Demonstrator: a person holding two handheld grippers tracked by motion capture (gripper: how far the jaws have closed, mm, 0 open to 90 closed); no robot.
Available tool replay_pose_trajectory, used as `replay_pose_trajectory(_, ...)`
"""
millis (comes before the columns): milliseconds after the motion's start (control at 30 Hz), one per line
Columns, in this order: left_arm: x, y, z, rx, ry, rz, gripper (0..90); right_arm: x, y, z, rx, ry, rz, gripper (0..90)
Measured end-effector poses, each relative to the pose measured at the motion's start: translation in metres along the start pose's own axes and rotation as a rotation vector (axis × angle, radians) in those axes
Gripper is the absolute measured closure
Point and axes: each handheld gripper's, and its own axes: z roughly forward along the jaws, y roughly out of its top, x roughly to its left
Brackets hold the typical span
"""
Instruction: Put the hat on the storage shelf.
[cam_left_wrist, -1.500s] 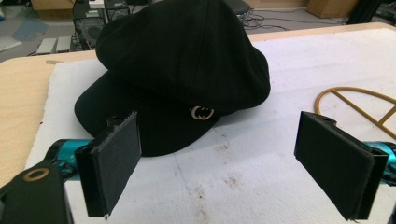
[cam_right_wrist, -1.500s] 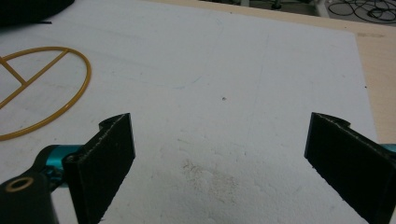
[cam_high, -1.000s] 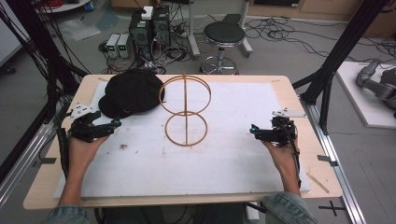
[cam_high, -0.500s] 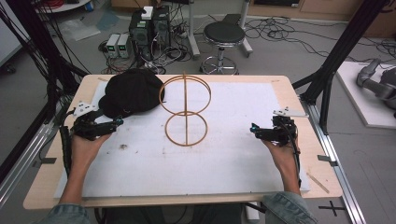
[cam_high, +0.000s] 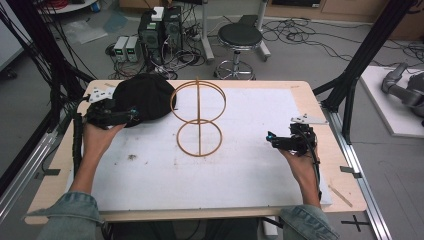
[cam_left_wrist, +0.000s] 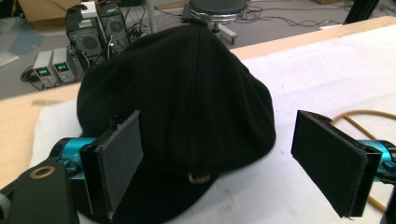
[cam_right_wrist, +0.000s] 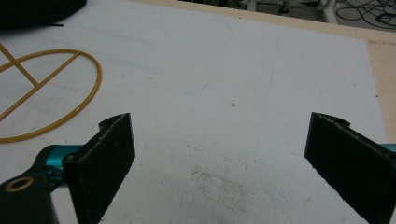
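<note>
At the far left corner of the bench (cam_high: 320, 107) my left tool (cam_left_wrist: 224, 163) has moved forward since 1 second ago and now stands with its 2 jaws spread on both sides of the black cap (cam_high: 142, 97), not yet touching it firmly. I judge this means the grasp on the cap comes next. My right tool (cam_right_wrist: 224, 163) is also spread, waiting over bare white cover near the right edge, almost unchanged. The wooden ring stand (cam_high: 198, 117) stays in the middle, just beside the cap.

Left gripper (cam_high: 131, 113) and right gripper (cam_high: 272, 139): jaws spread wide, held low.
</note>
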Motion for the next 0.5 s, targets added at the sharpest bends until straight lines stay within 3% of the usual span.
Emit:
replay_pose_trajectory(300,0.005,0.024,0.038,0.012,0.011,0.029,16.7,0.001,-0.001,0.001,0.003,0.011,0.000,8.2)
replay_pose_trajectory(367,0.003,0.027,0.048,-0.004,-0.003,0.025,16.9,0.000,-0.001,0.000,0.002,0.012,0.005,8.2)
replay_pose_trajectory(500,-0.002,0.036,0.063,0.015,0.002,0.053,16.7,0.000,-0.002,0.000,-0.001,0.018,0.007,8.1)
